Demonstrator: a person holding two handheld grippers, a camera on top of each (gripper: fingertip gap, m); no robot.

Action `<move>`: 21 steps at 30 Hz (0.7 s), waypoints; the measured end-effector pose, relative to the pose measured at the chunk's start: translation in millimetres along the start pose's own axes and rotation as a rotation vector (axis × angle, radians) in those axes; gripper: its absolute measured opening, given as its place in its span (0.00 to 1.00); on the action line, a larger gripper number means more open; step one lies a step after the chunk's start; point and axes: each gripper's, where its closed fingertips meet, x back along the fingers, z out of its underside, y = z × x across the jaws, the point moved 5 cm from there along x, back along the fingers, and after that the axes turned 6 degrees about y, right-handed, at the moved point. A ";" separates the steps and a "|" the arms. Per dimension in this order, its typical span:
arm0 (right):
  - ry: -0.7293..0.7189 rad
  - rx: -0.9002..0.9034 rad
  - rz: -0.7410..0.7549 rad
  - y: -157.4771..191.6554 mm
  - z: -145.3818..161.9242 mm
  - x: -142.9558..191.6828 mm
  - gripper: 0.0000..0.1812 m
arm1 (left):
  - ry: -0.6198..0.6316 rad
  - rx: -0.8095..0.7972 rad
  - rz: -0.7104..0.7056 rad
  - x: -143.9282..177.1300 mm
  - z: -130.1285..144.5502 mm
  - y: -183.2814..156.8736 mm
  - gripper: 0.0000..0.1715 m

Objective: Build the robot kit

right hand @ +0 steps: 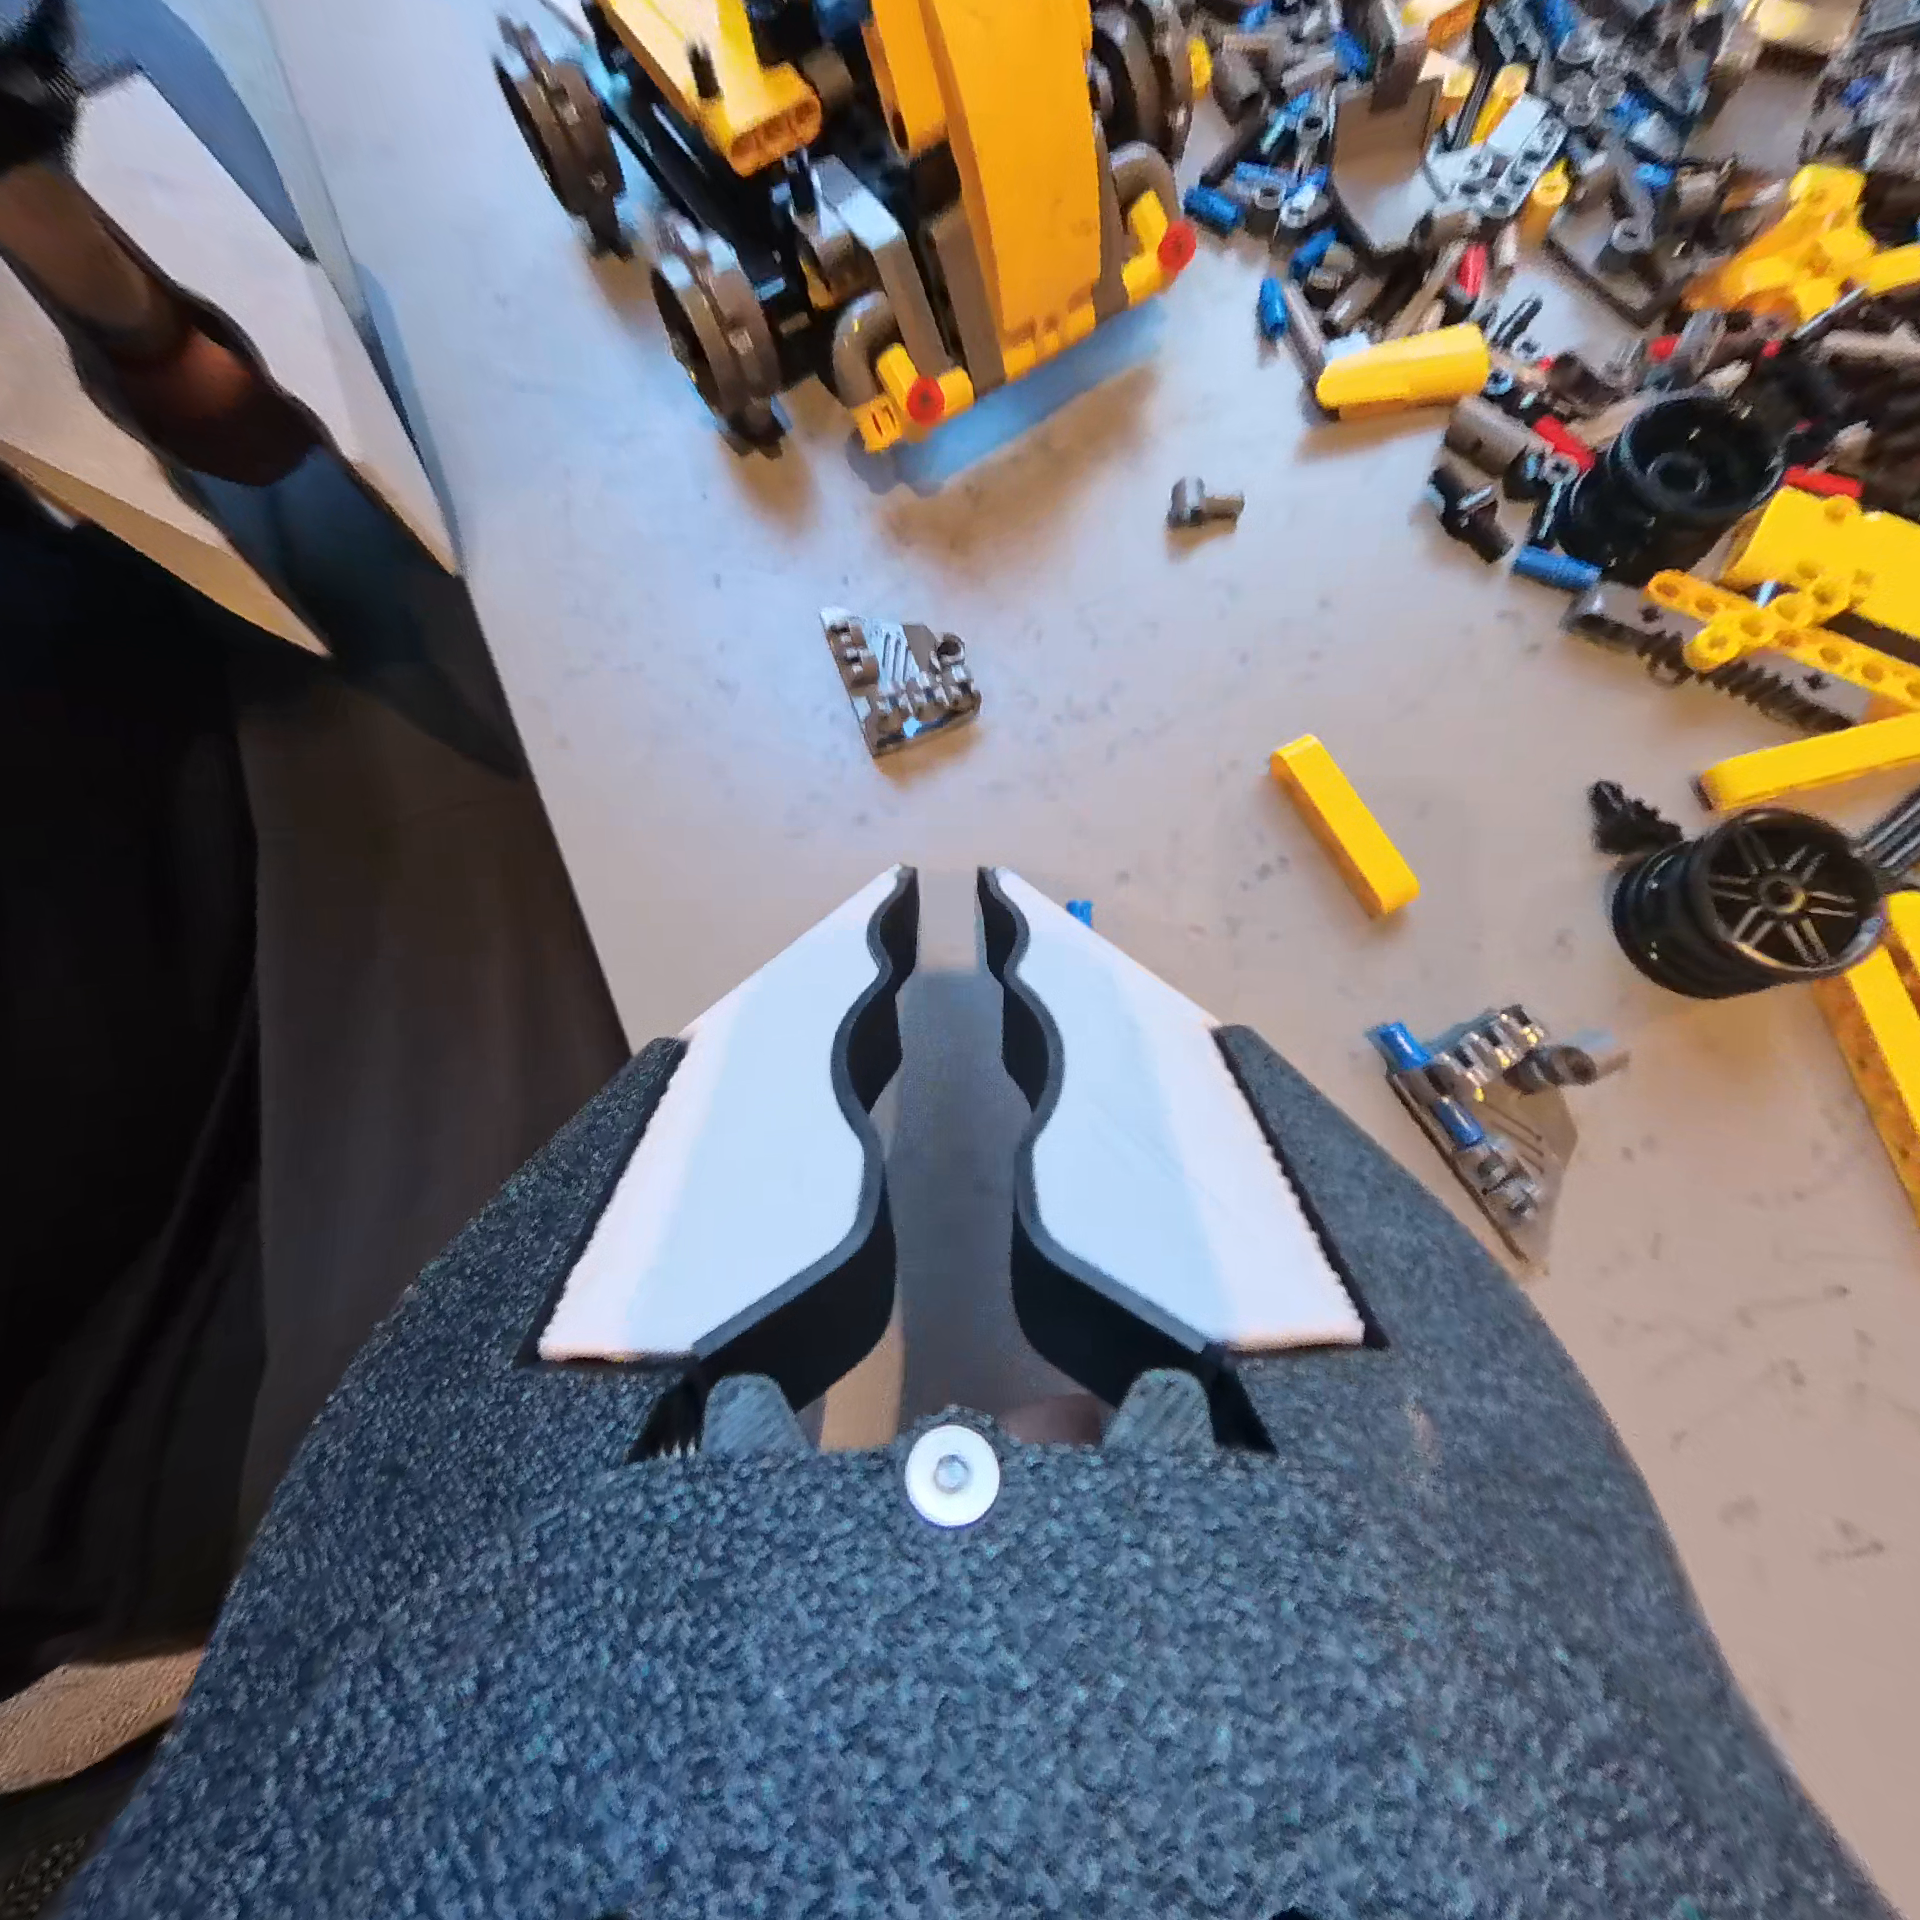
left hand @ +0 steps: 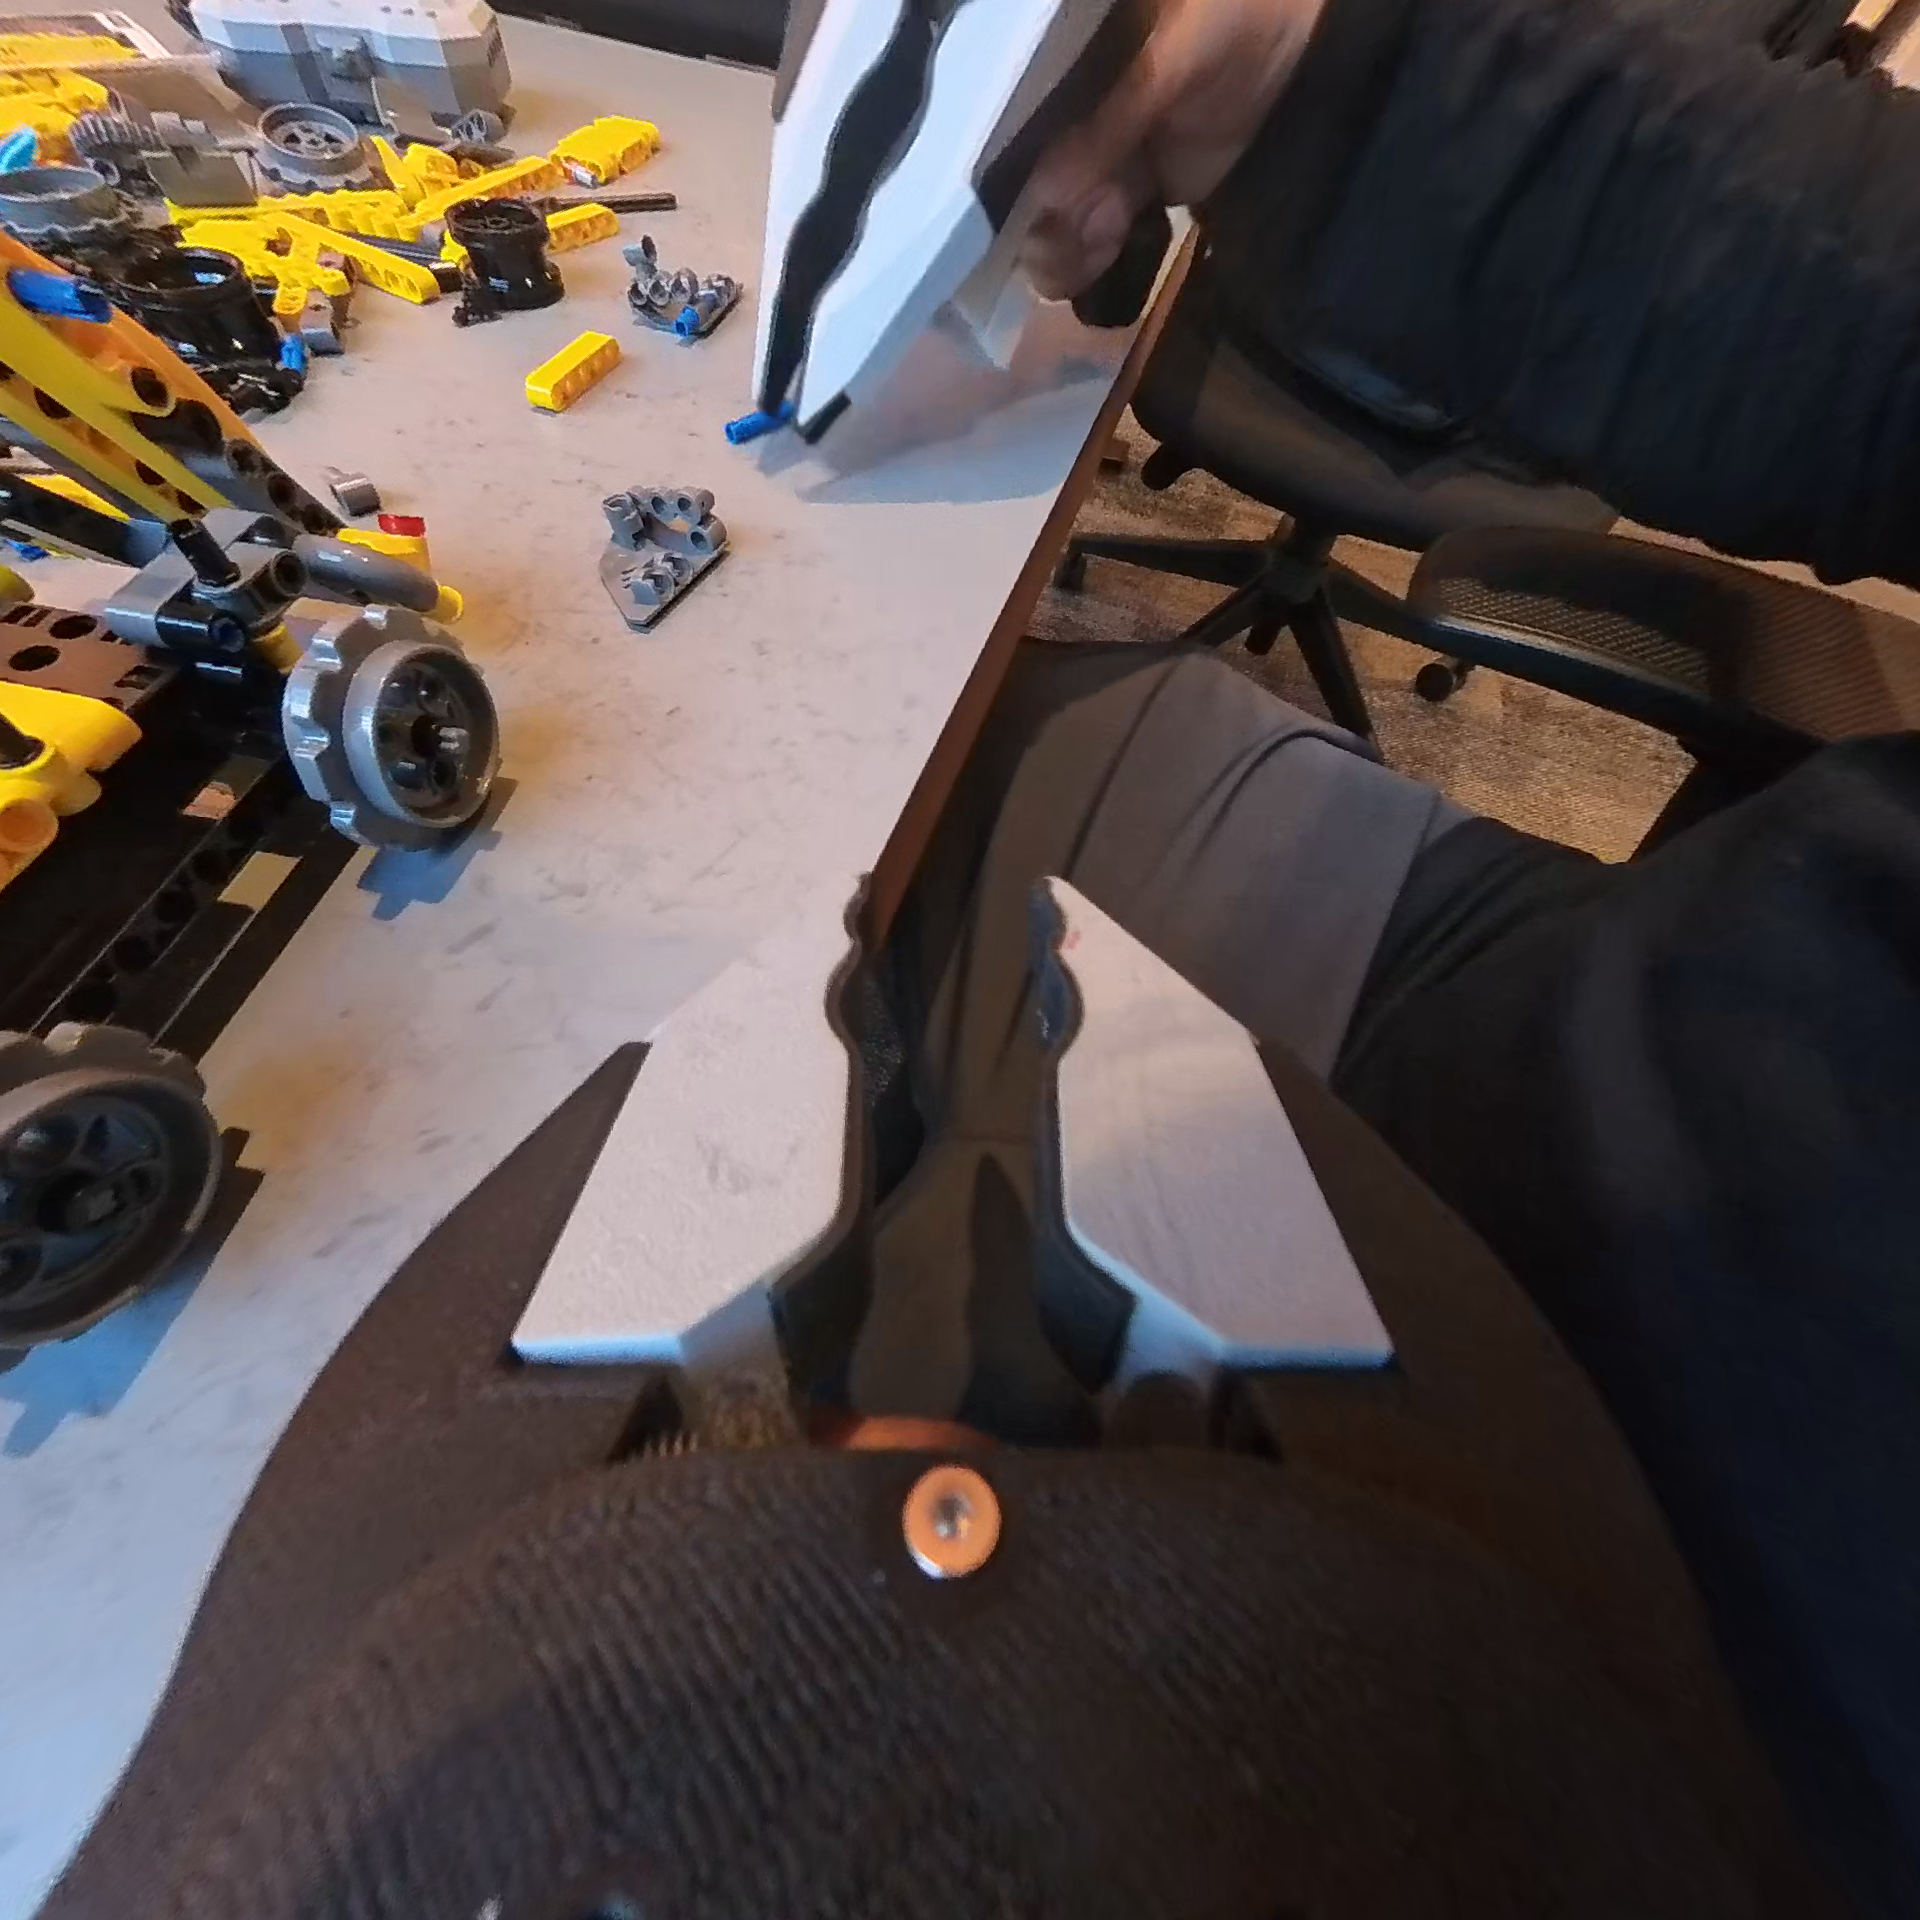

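Note:
My right gripper [right hand: 945,873] points down at the grey table [right hand: 727,520], its jaws a narrow gap apart with nothing between them. A small blue pin [right hand: 1081,907] lies just outside its right finger. In the left wrist view the right gripper [left hand: 798,407] has its tips on the table beside the blue pin [left hand: 750,424]. My left gripper [left hand: 951,904] is open and empty, hanging over the table's front edge [left hand: 997,644] above a person's leg [left hand: 1195,810]. Nearest it is a yellow and black vehicle model [left hand: 156,468] with grey wheels.
A grey triangular piece [right hand: 904,681], a yellow beam [right hand: 1345,826], a black wheel [right hand: 1756,904] and a grey piece with blue pins [right hand: 1486,1122] lie around the right gripper. A heap of loose yellow, black and grey parts [right hand: 1662,312] fills the right. An office chair [left hand: 1299,582] stands off the table. Some 15 cm of space lies between my two pairs of fingers. The black wheel [right hand: 1756,904] is closer to my right gripper, around 12 cm from its tips; the left tips are 30 cm off. It turns up in the left wrist view [left hand: 510,225] as well.

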 end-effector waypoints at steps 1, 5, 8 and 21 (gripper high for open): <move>-0.021 0.003 0.005 0.8 -3.6 2.7 0.07 | 0.002 -0.010 -0.004 0.0 0.2 0.1 0.16; -0.082 0.072 0.035 2.8 -24.6 -0.4 0.15 | 0.008 -0.043 -0.019 0.7 -2.8 2.6 0.16; -0.012 0.136 0.004 5.9 -32.0 -18.9 0.20 | -0.004 -0.065 -0.025 3.0 -13.4 5.6 0.17; 0.057 0.255 -0.099 28.9 -24.9 -28.0 0.15 | 0.170 -0.230 -0.093 -45.5 -61.0 21.0 0.20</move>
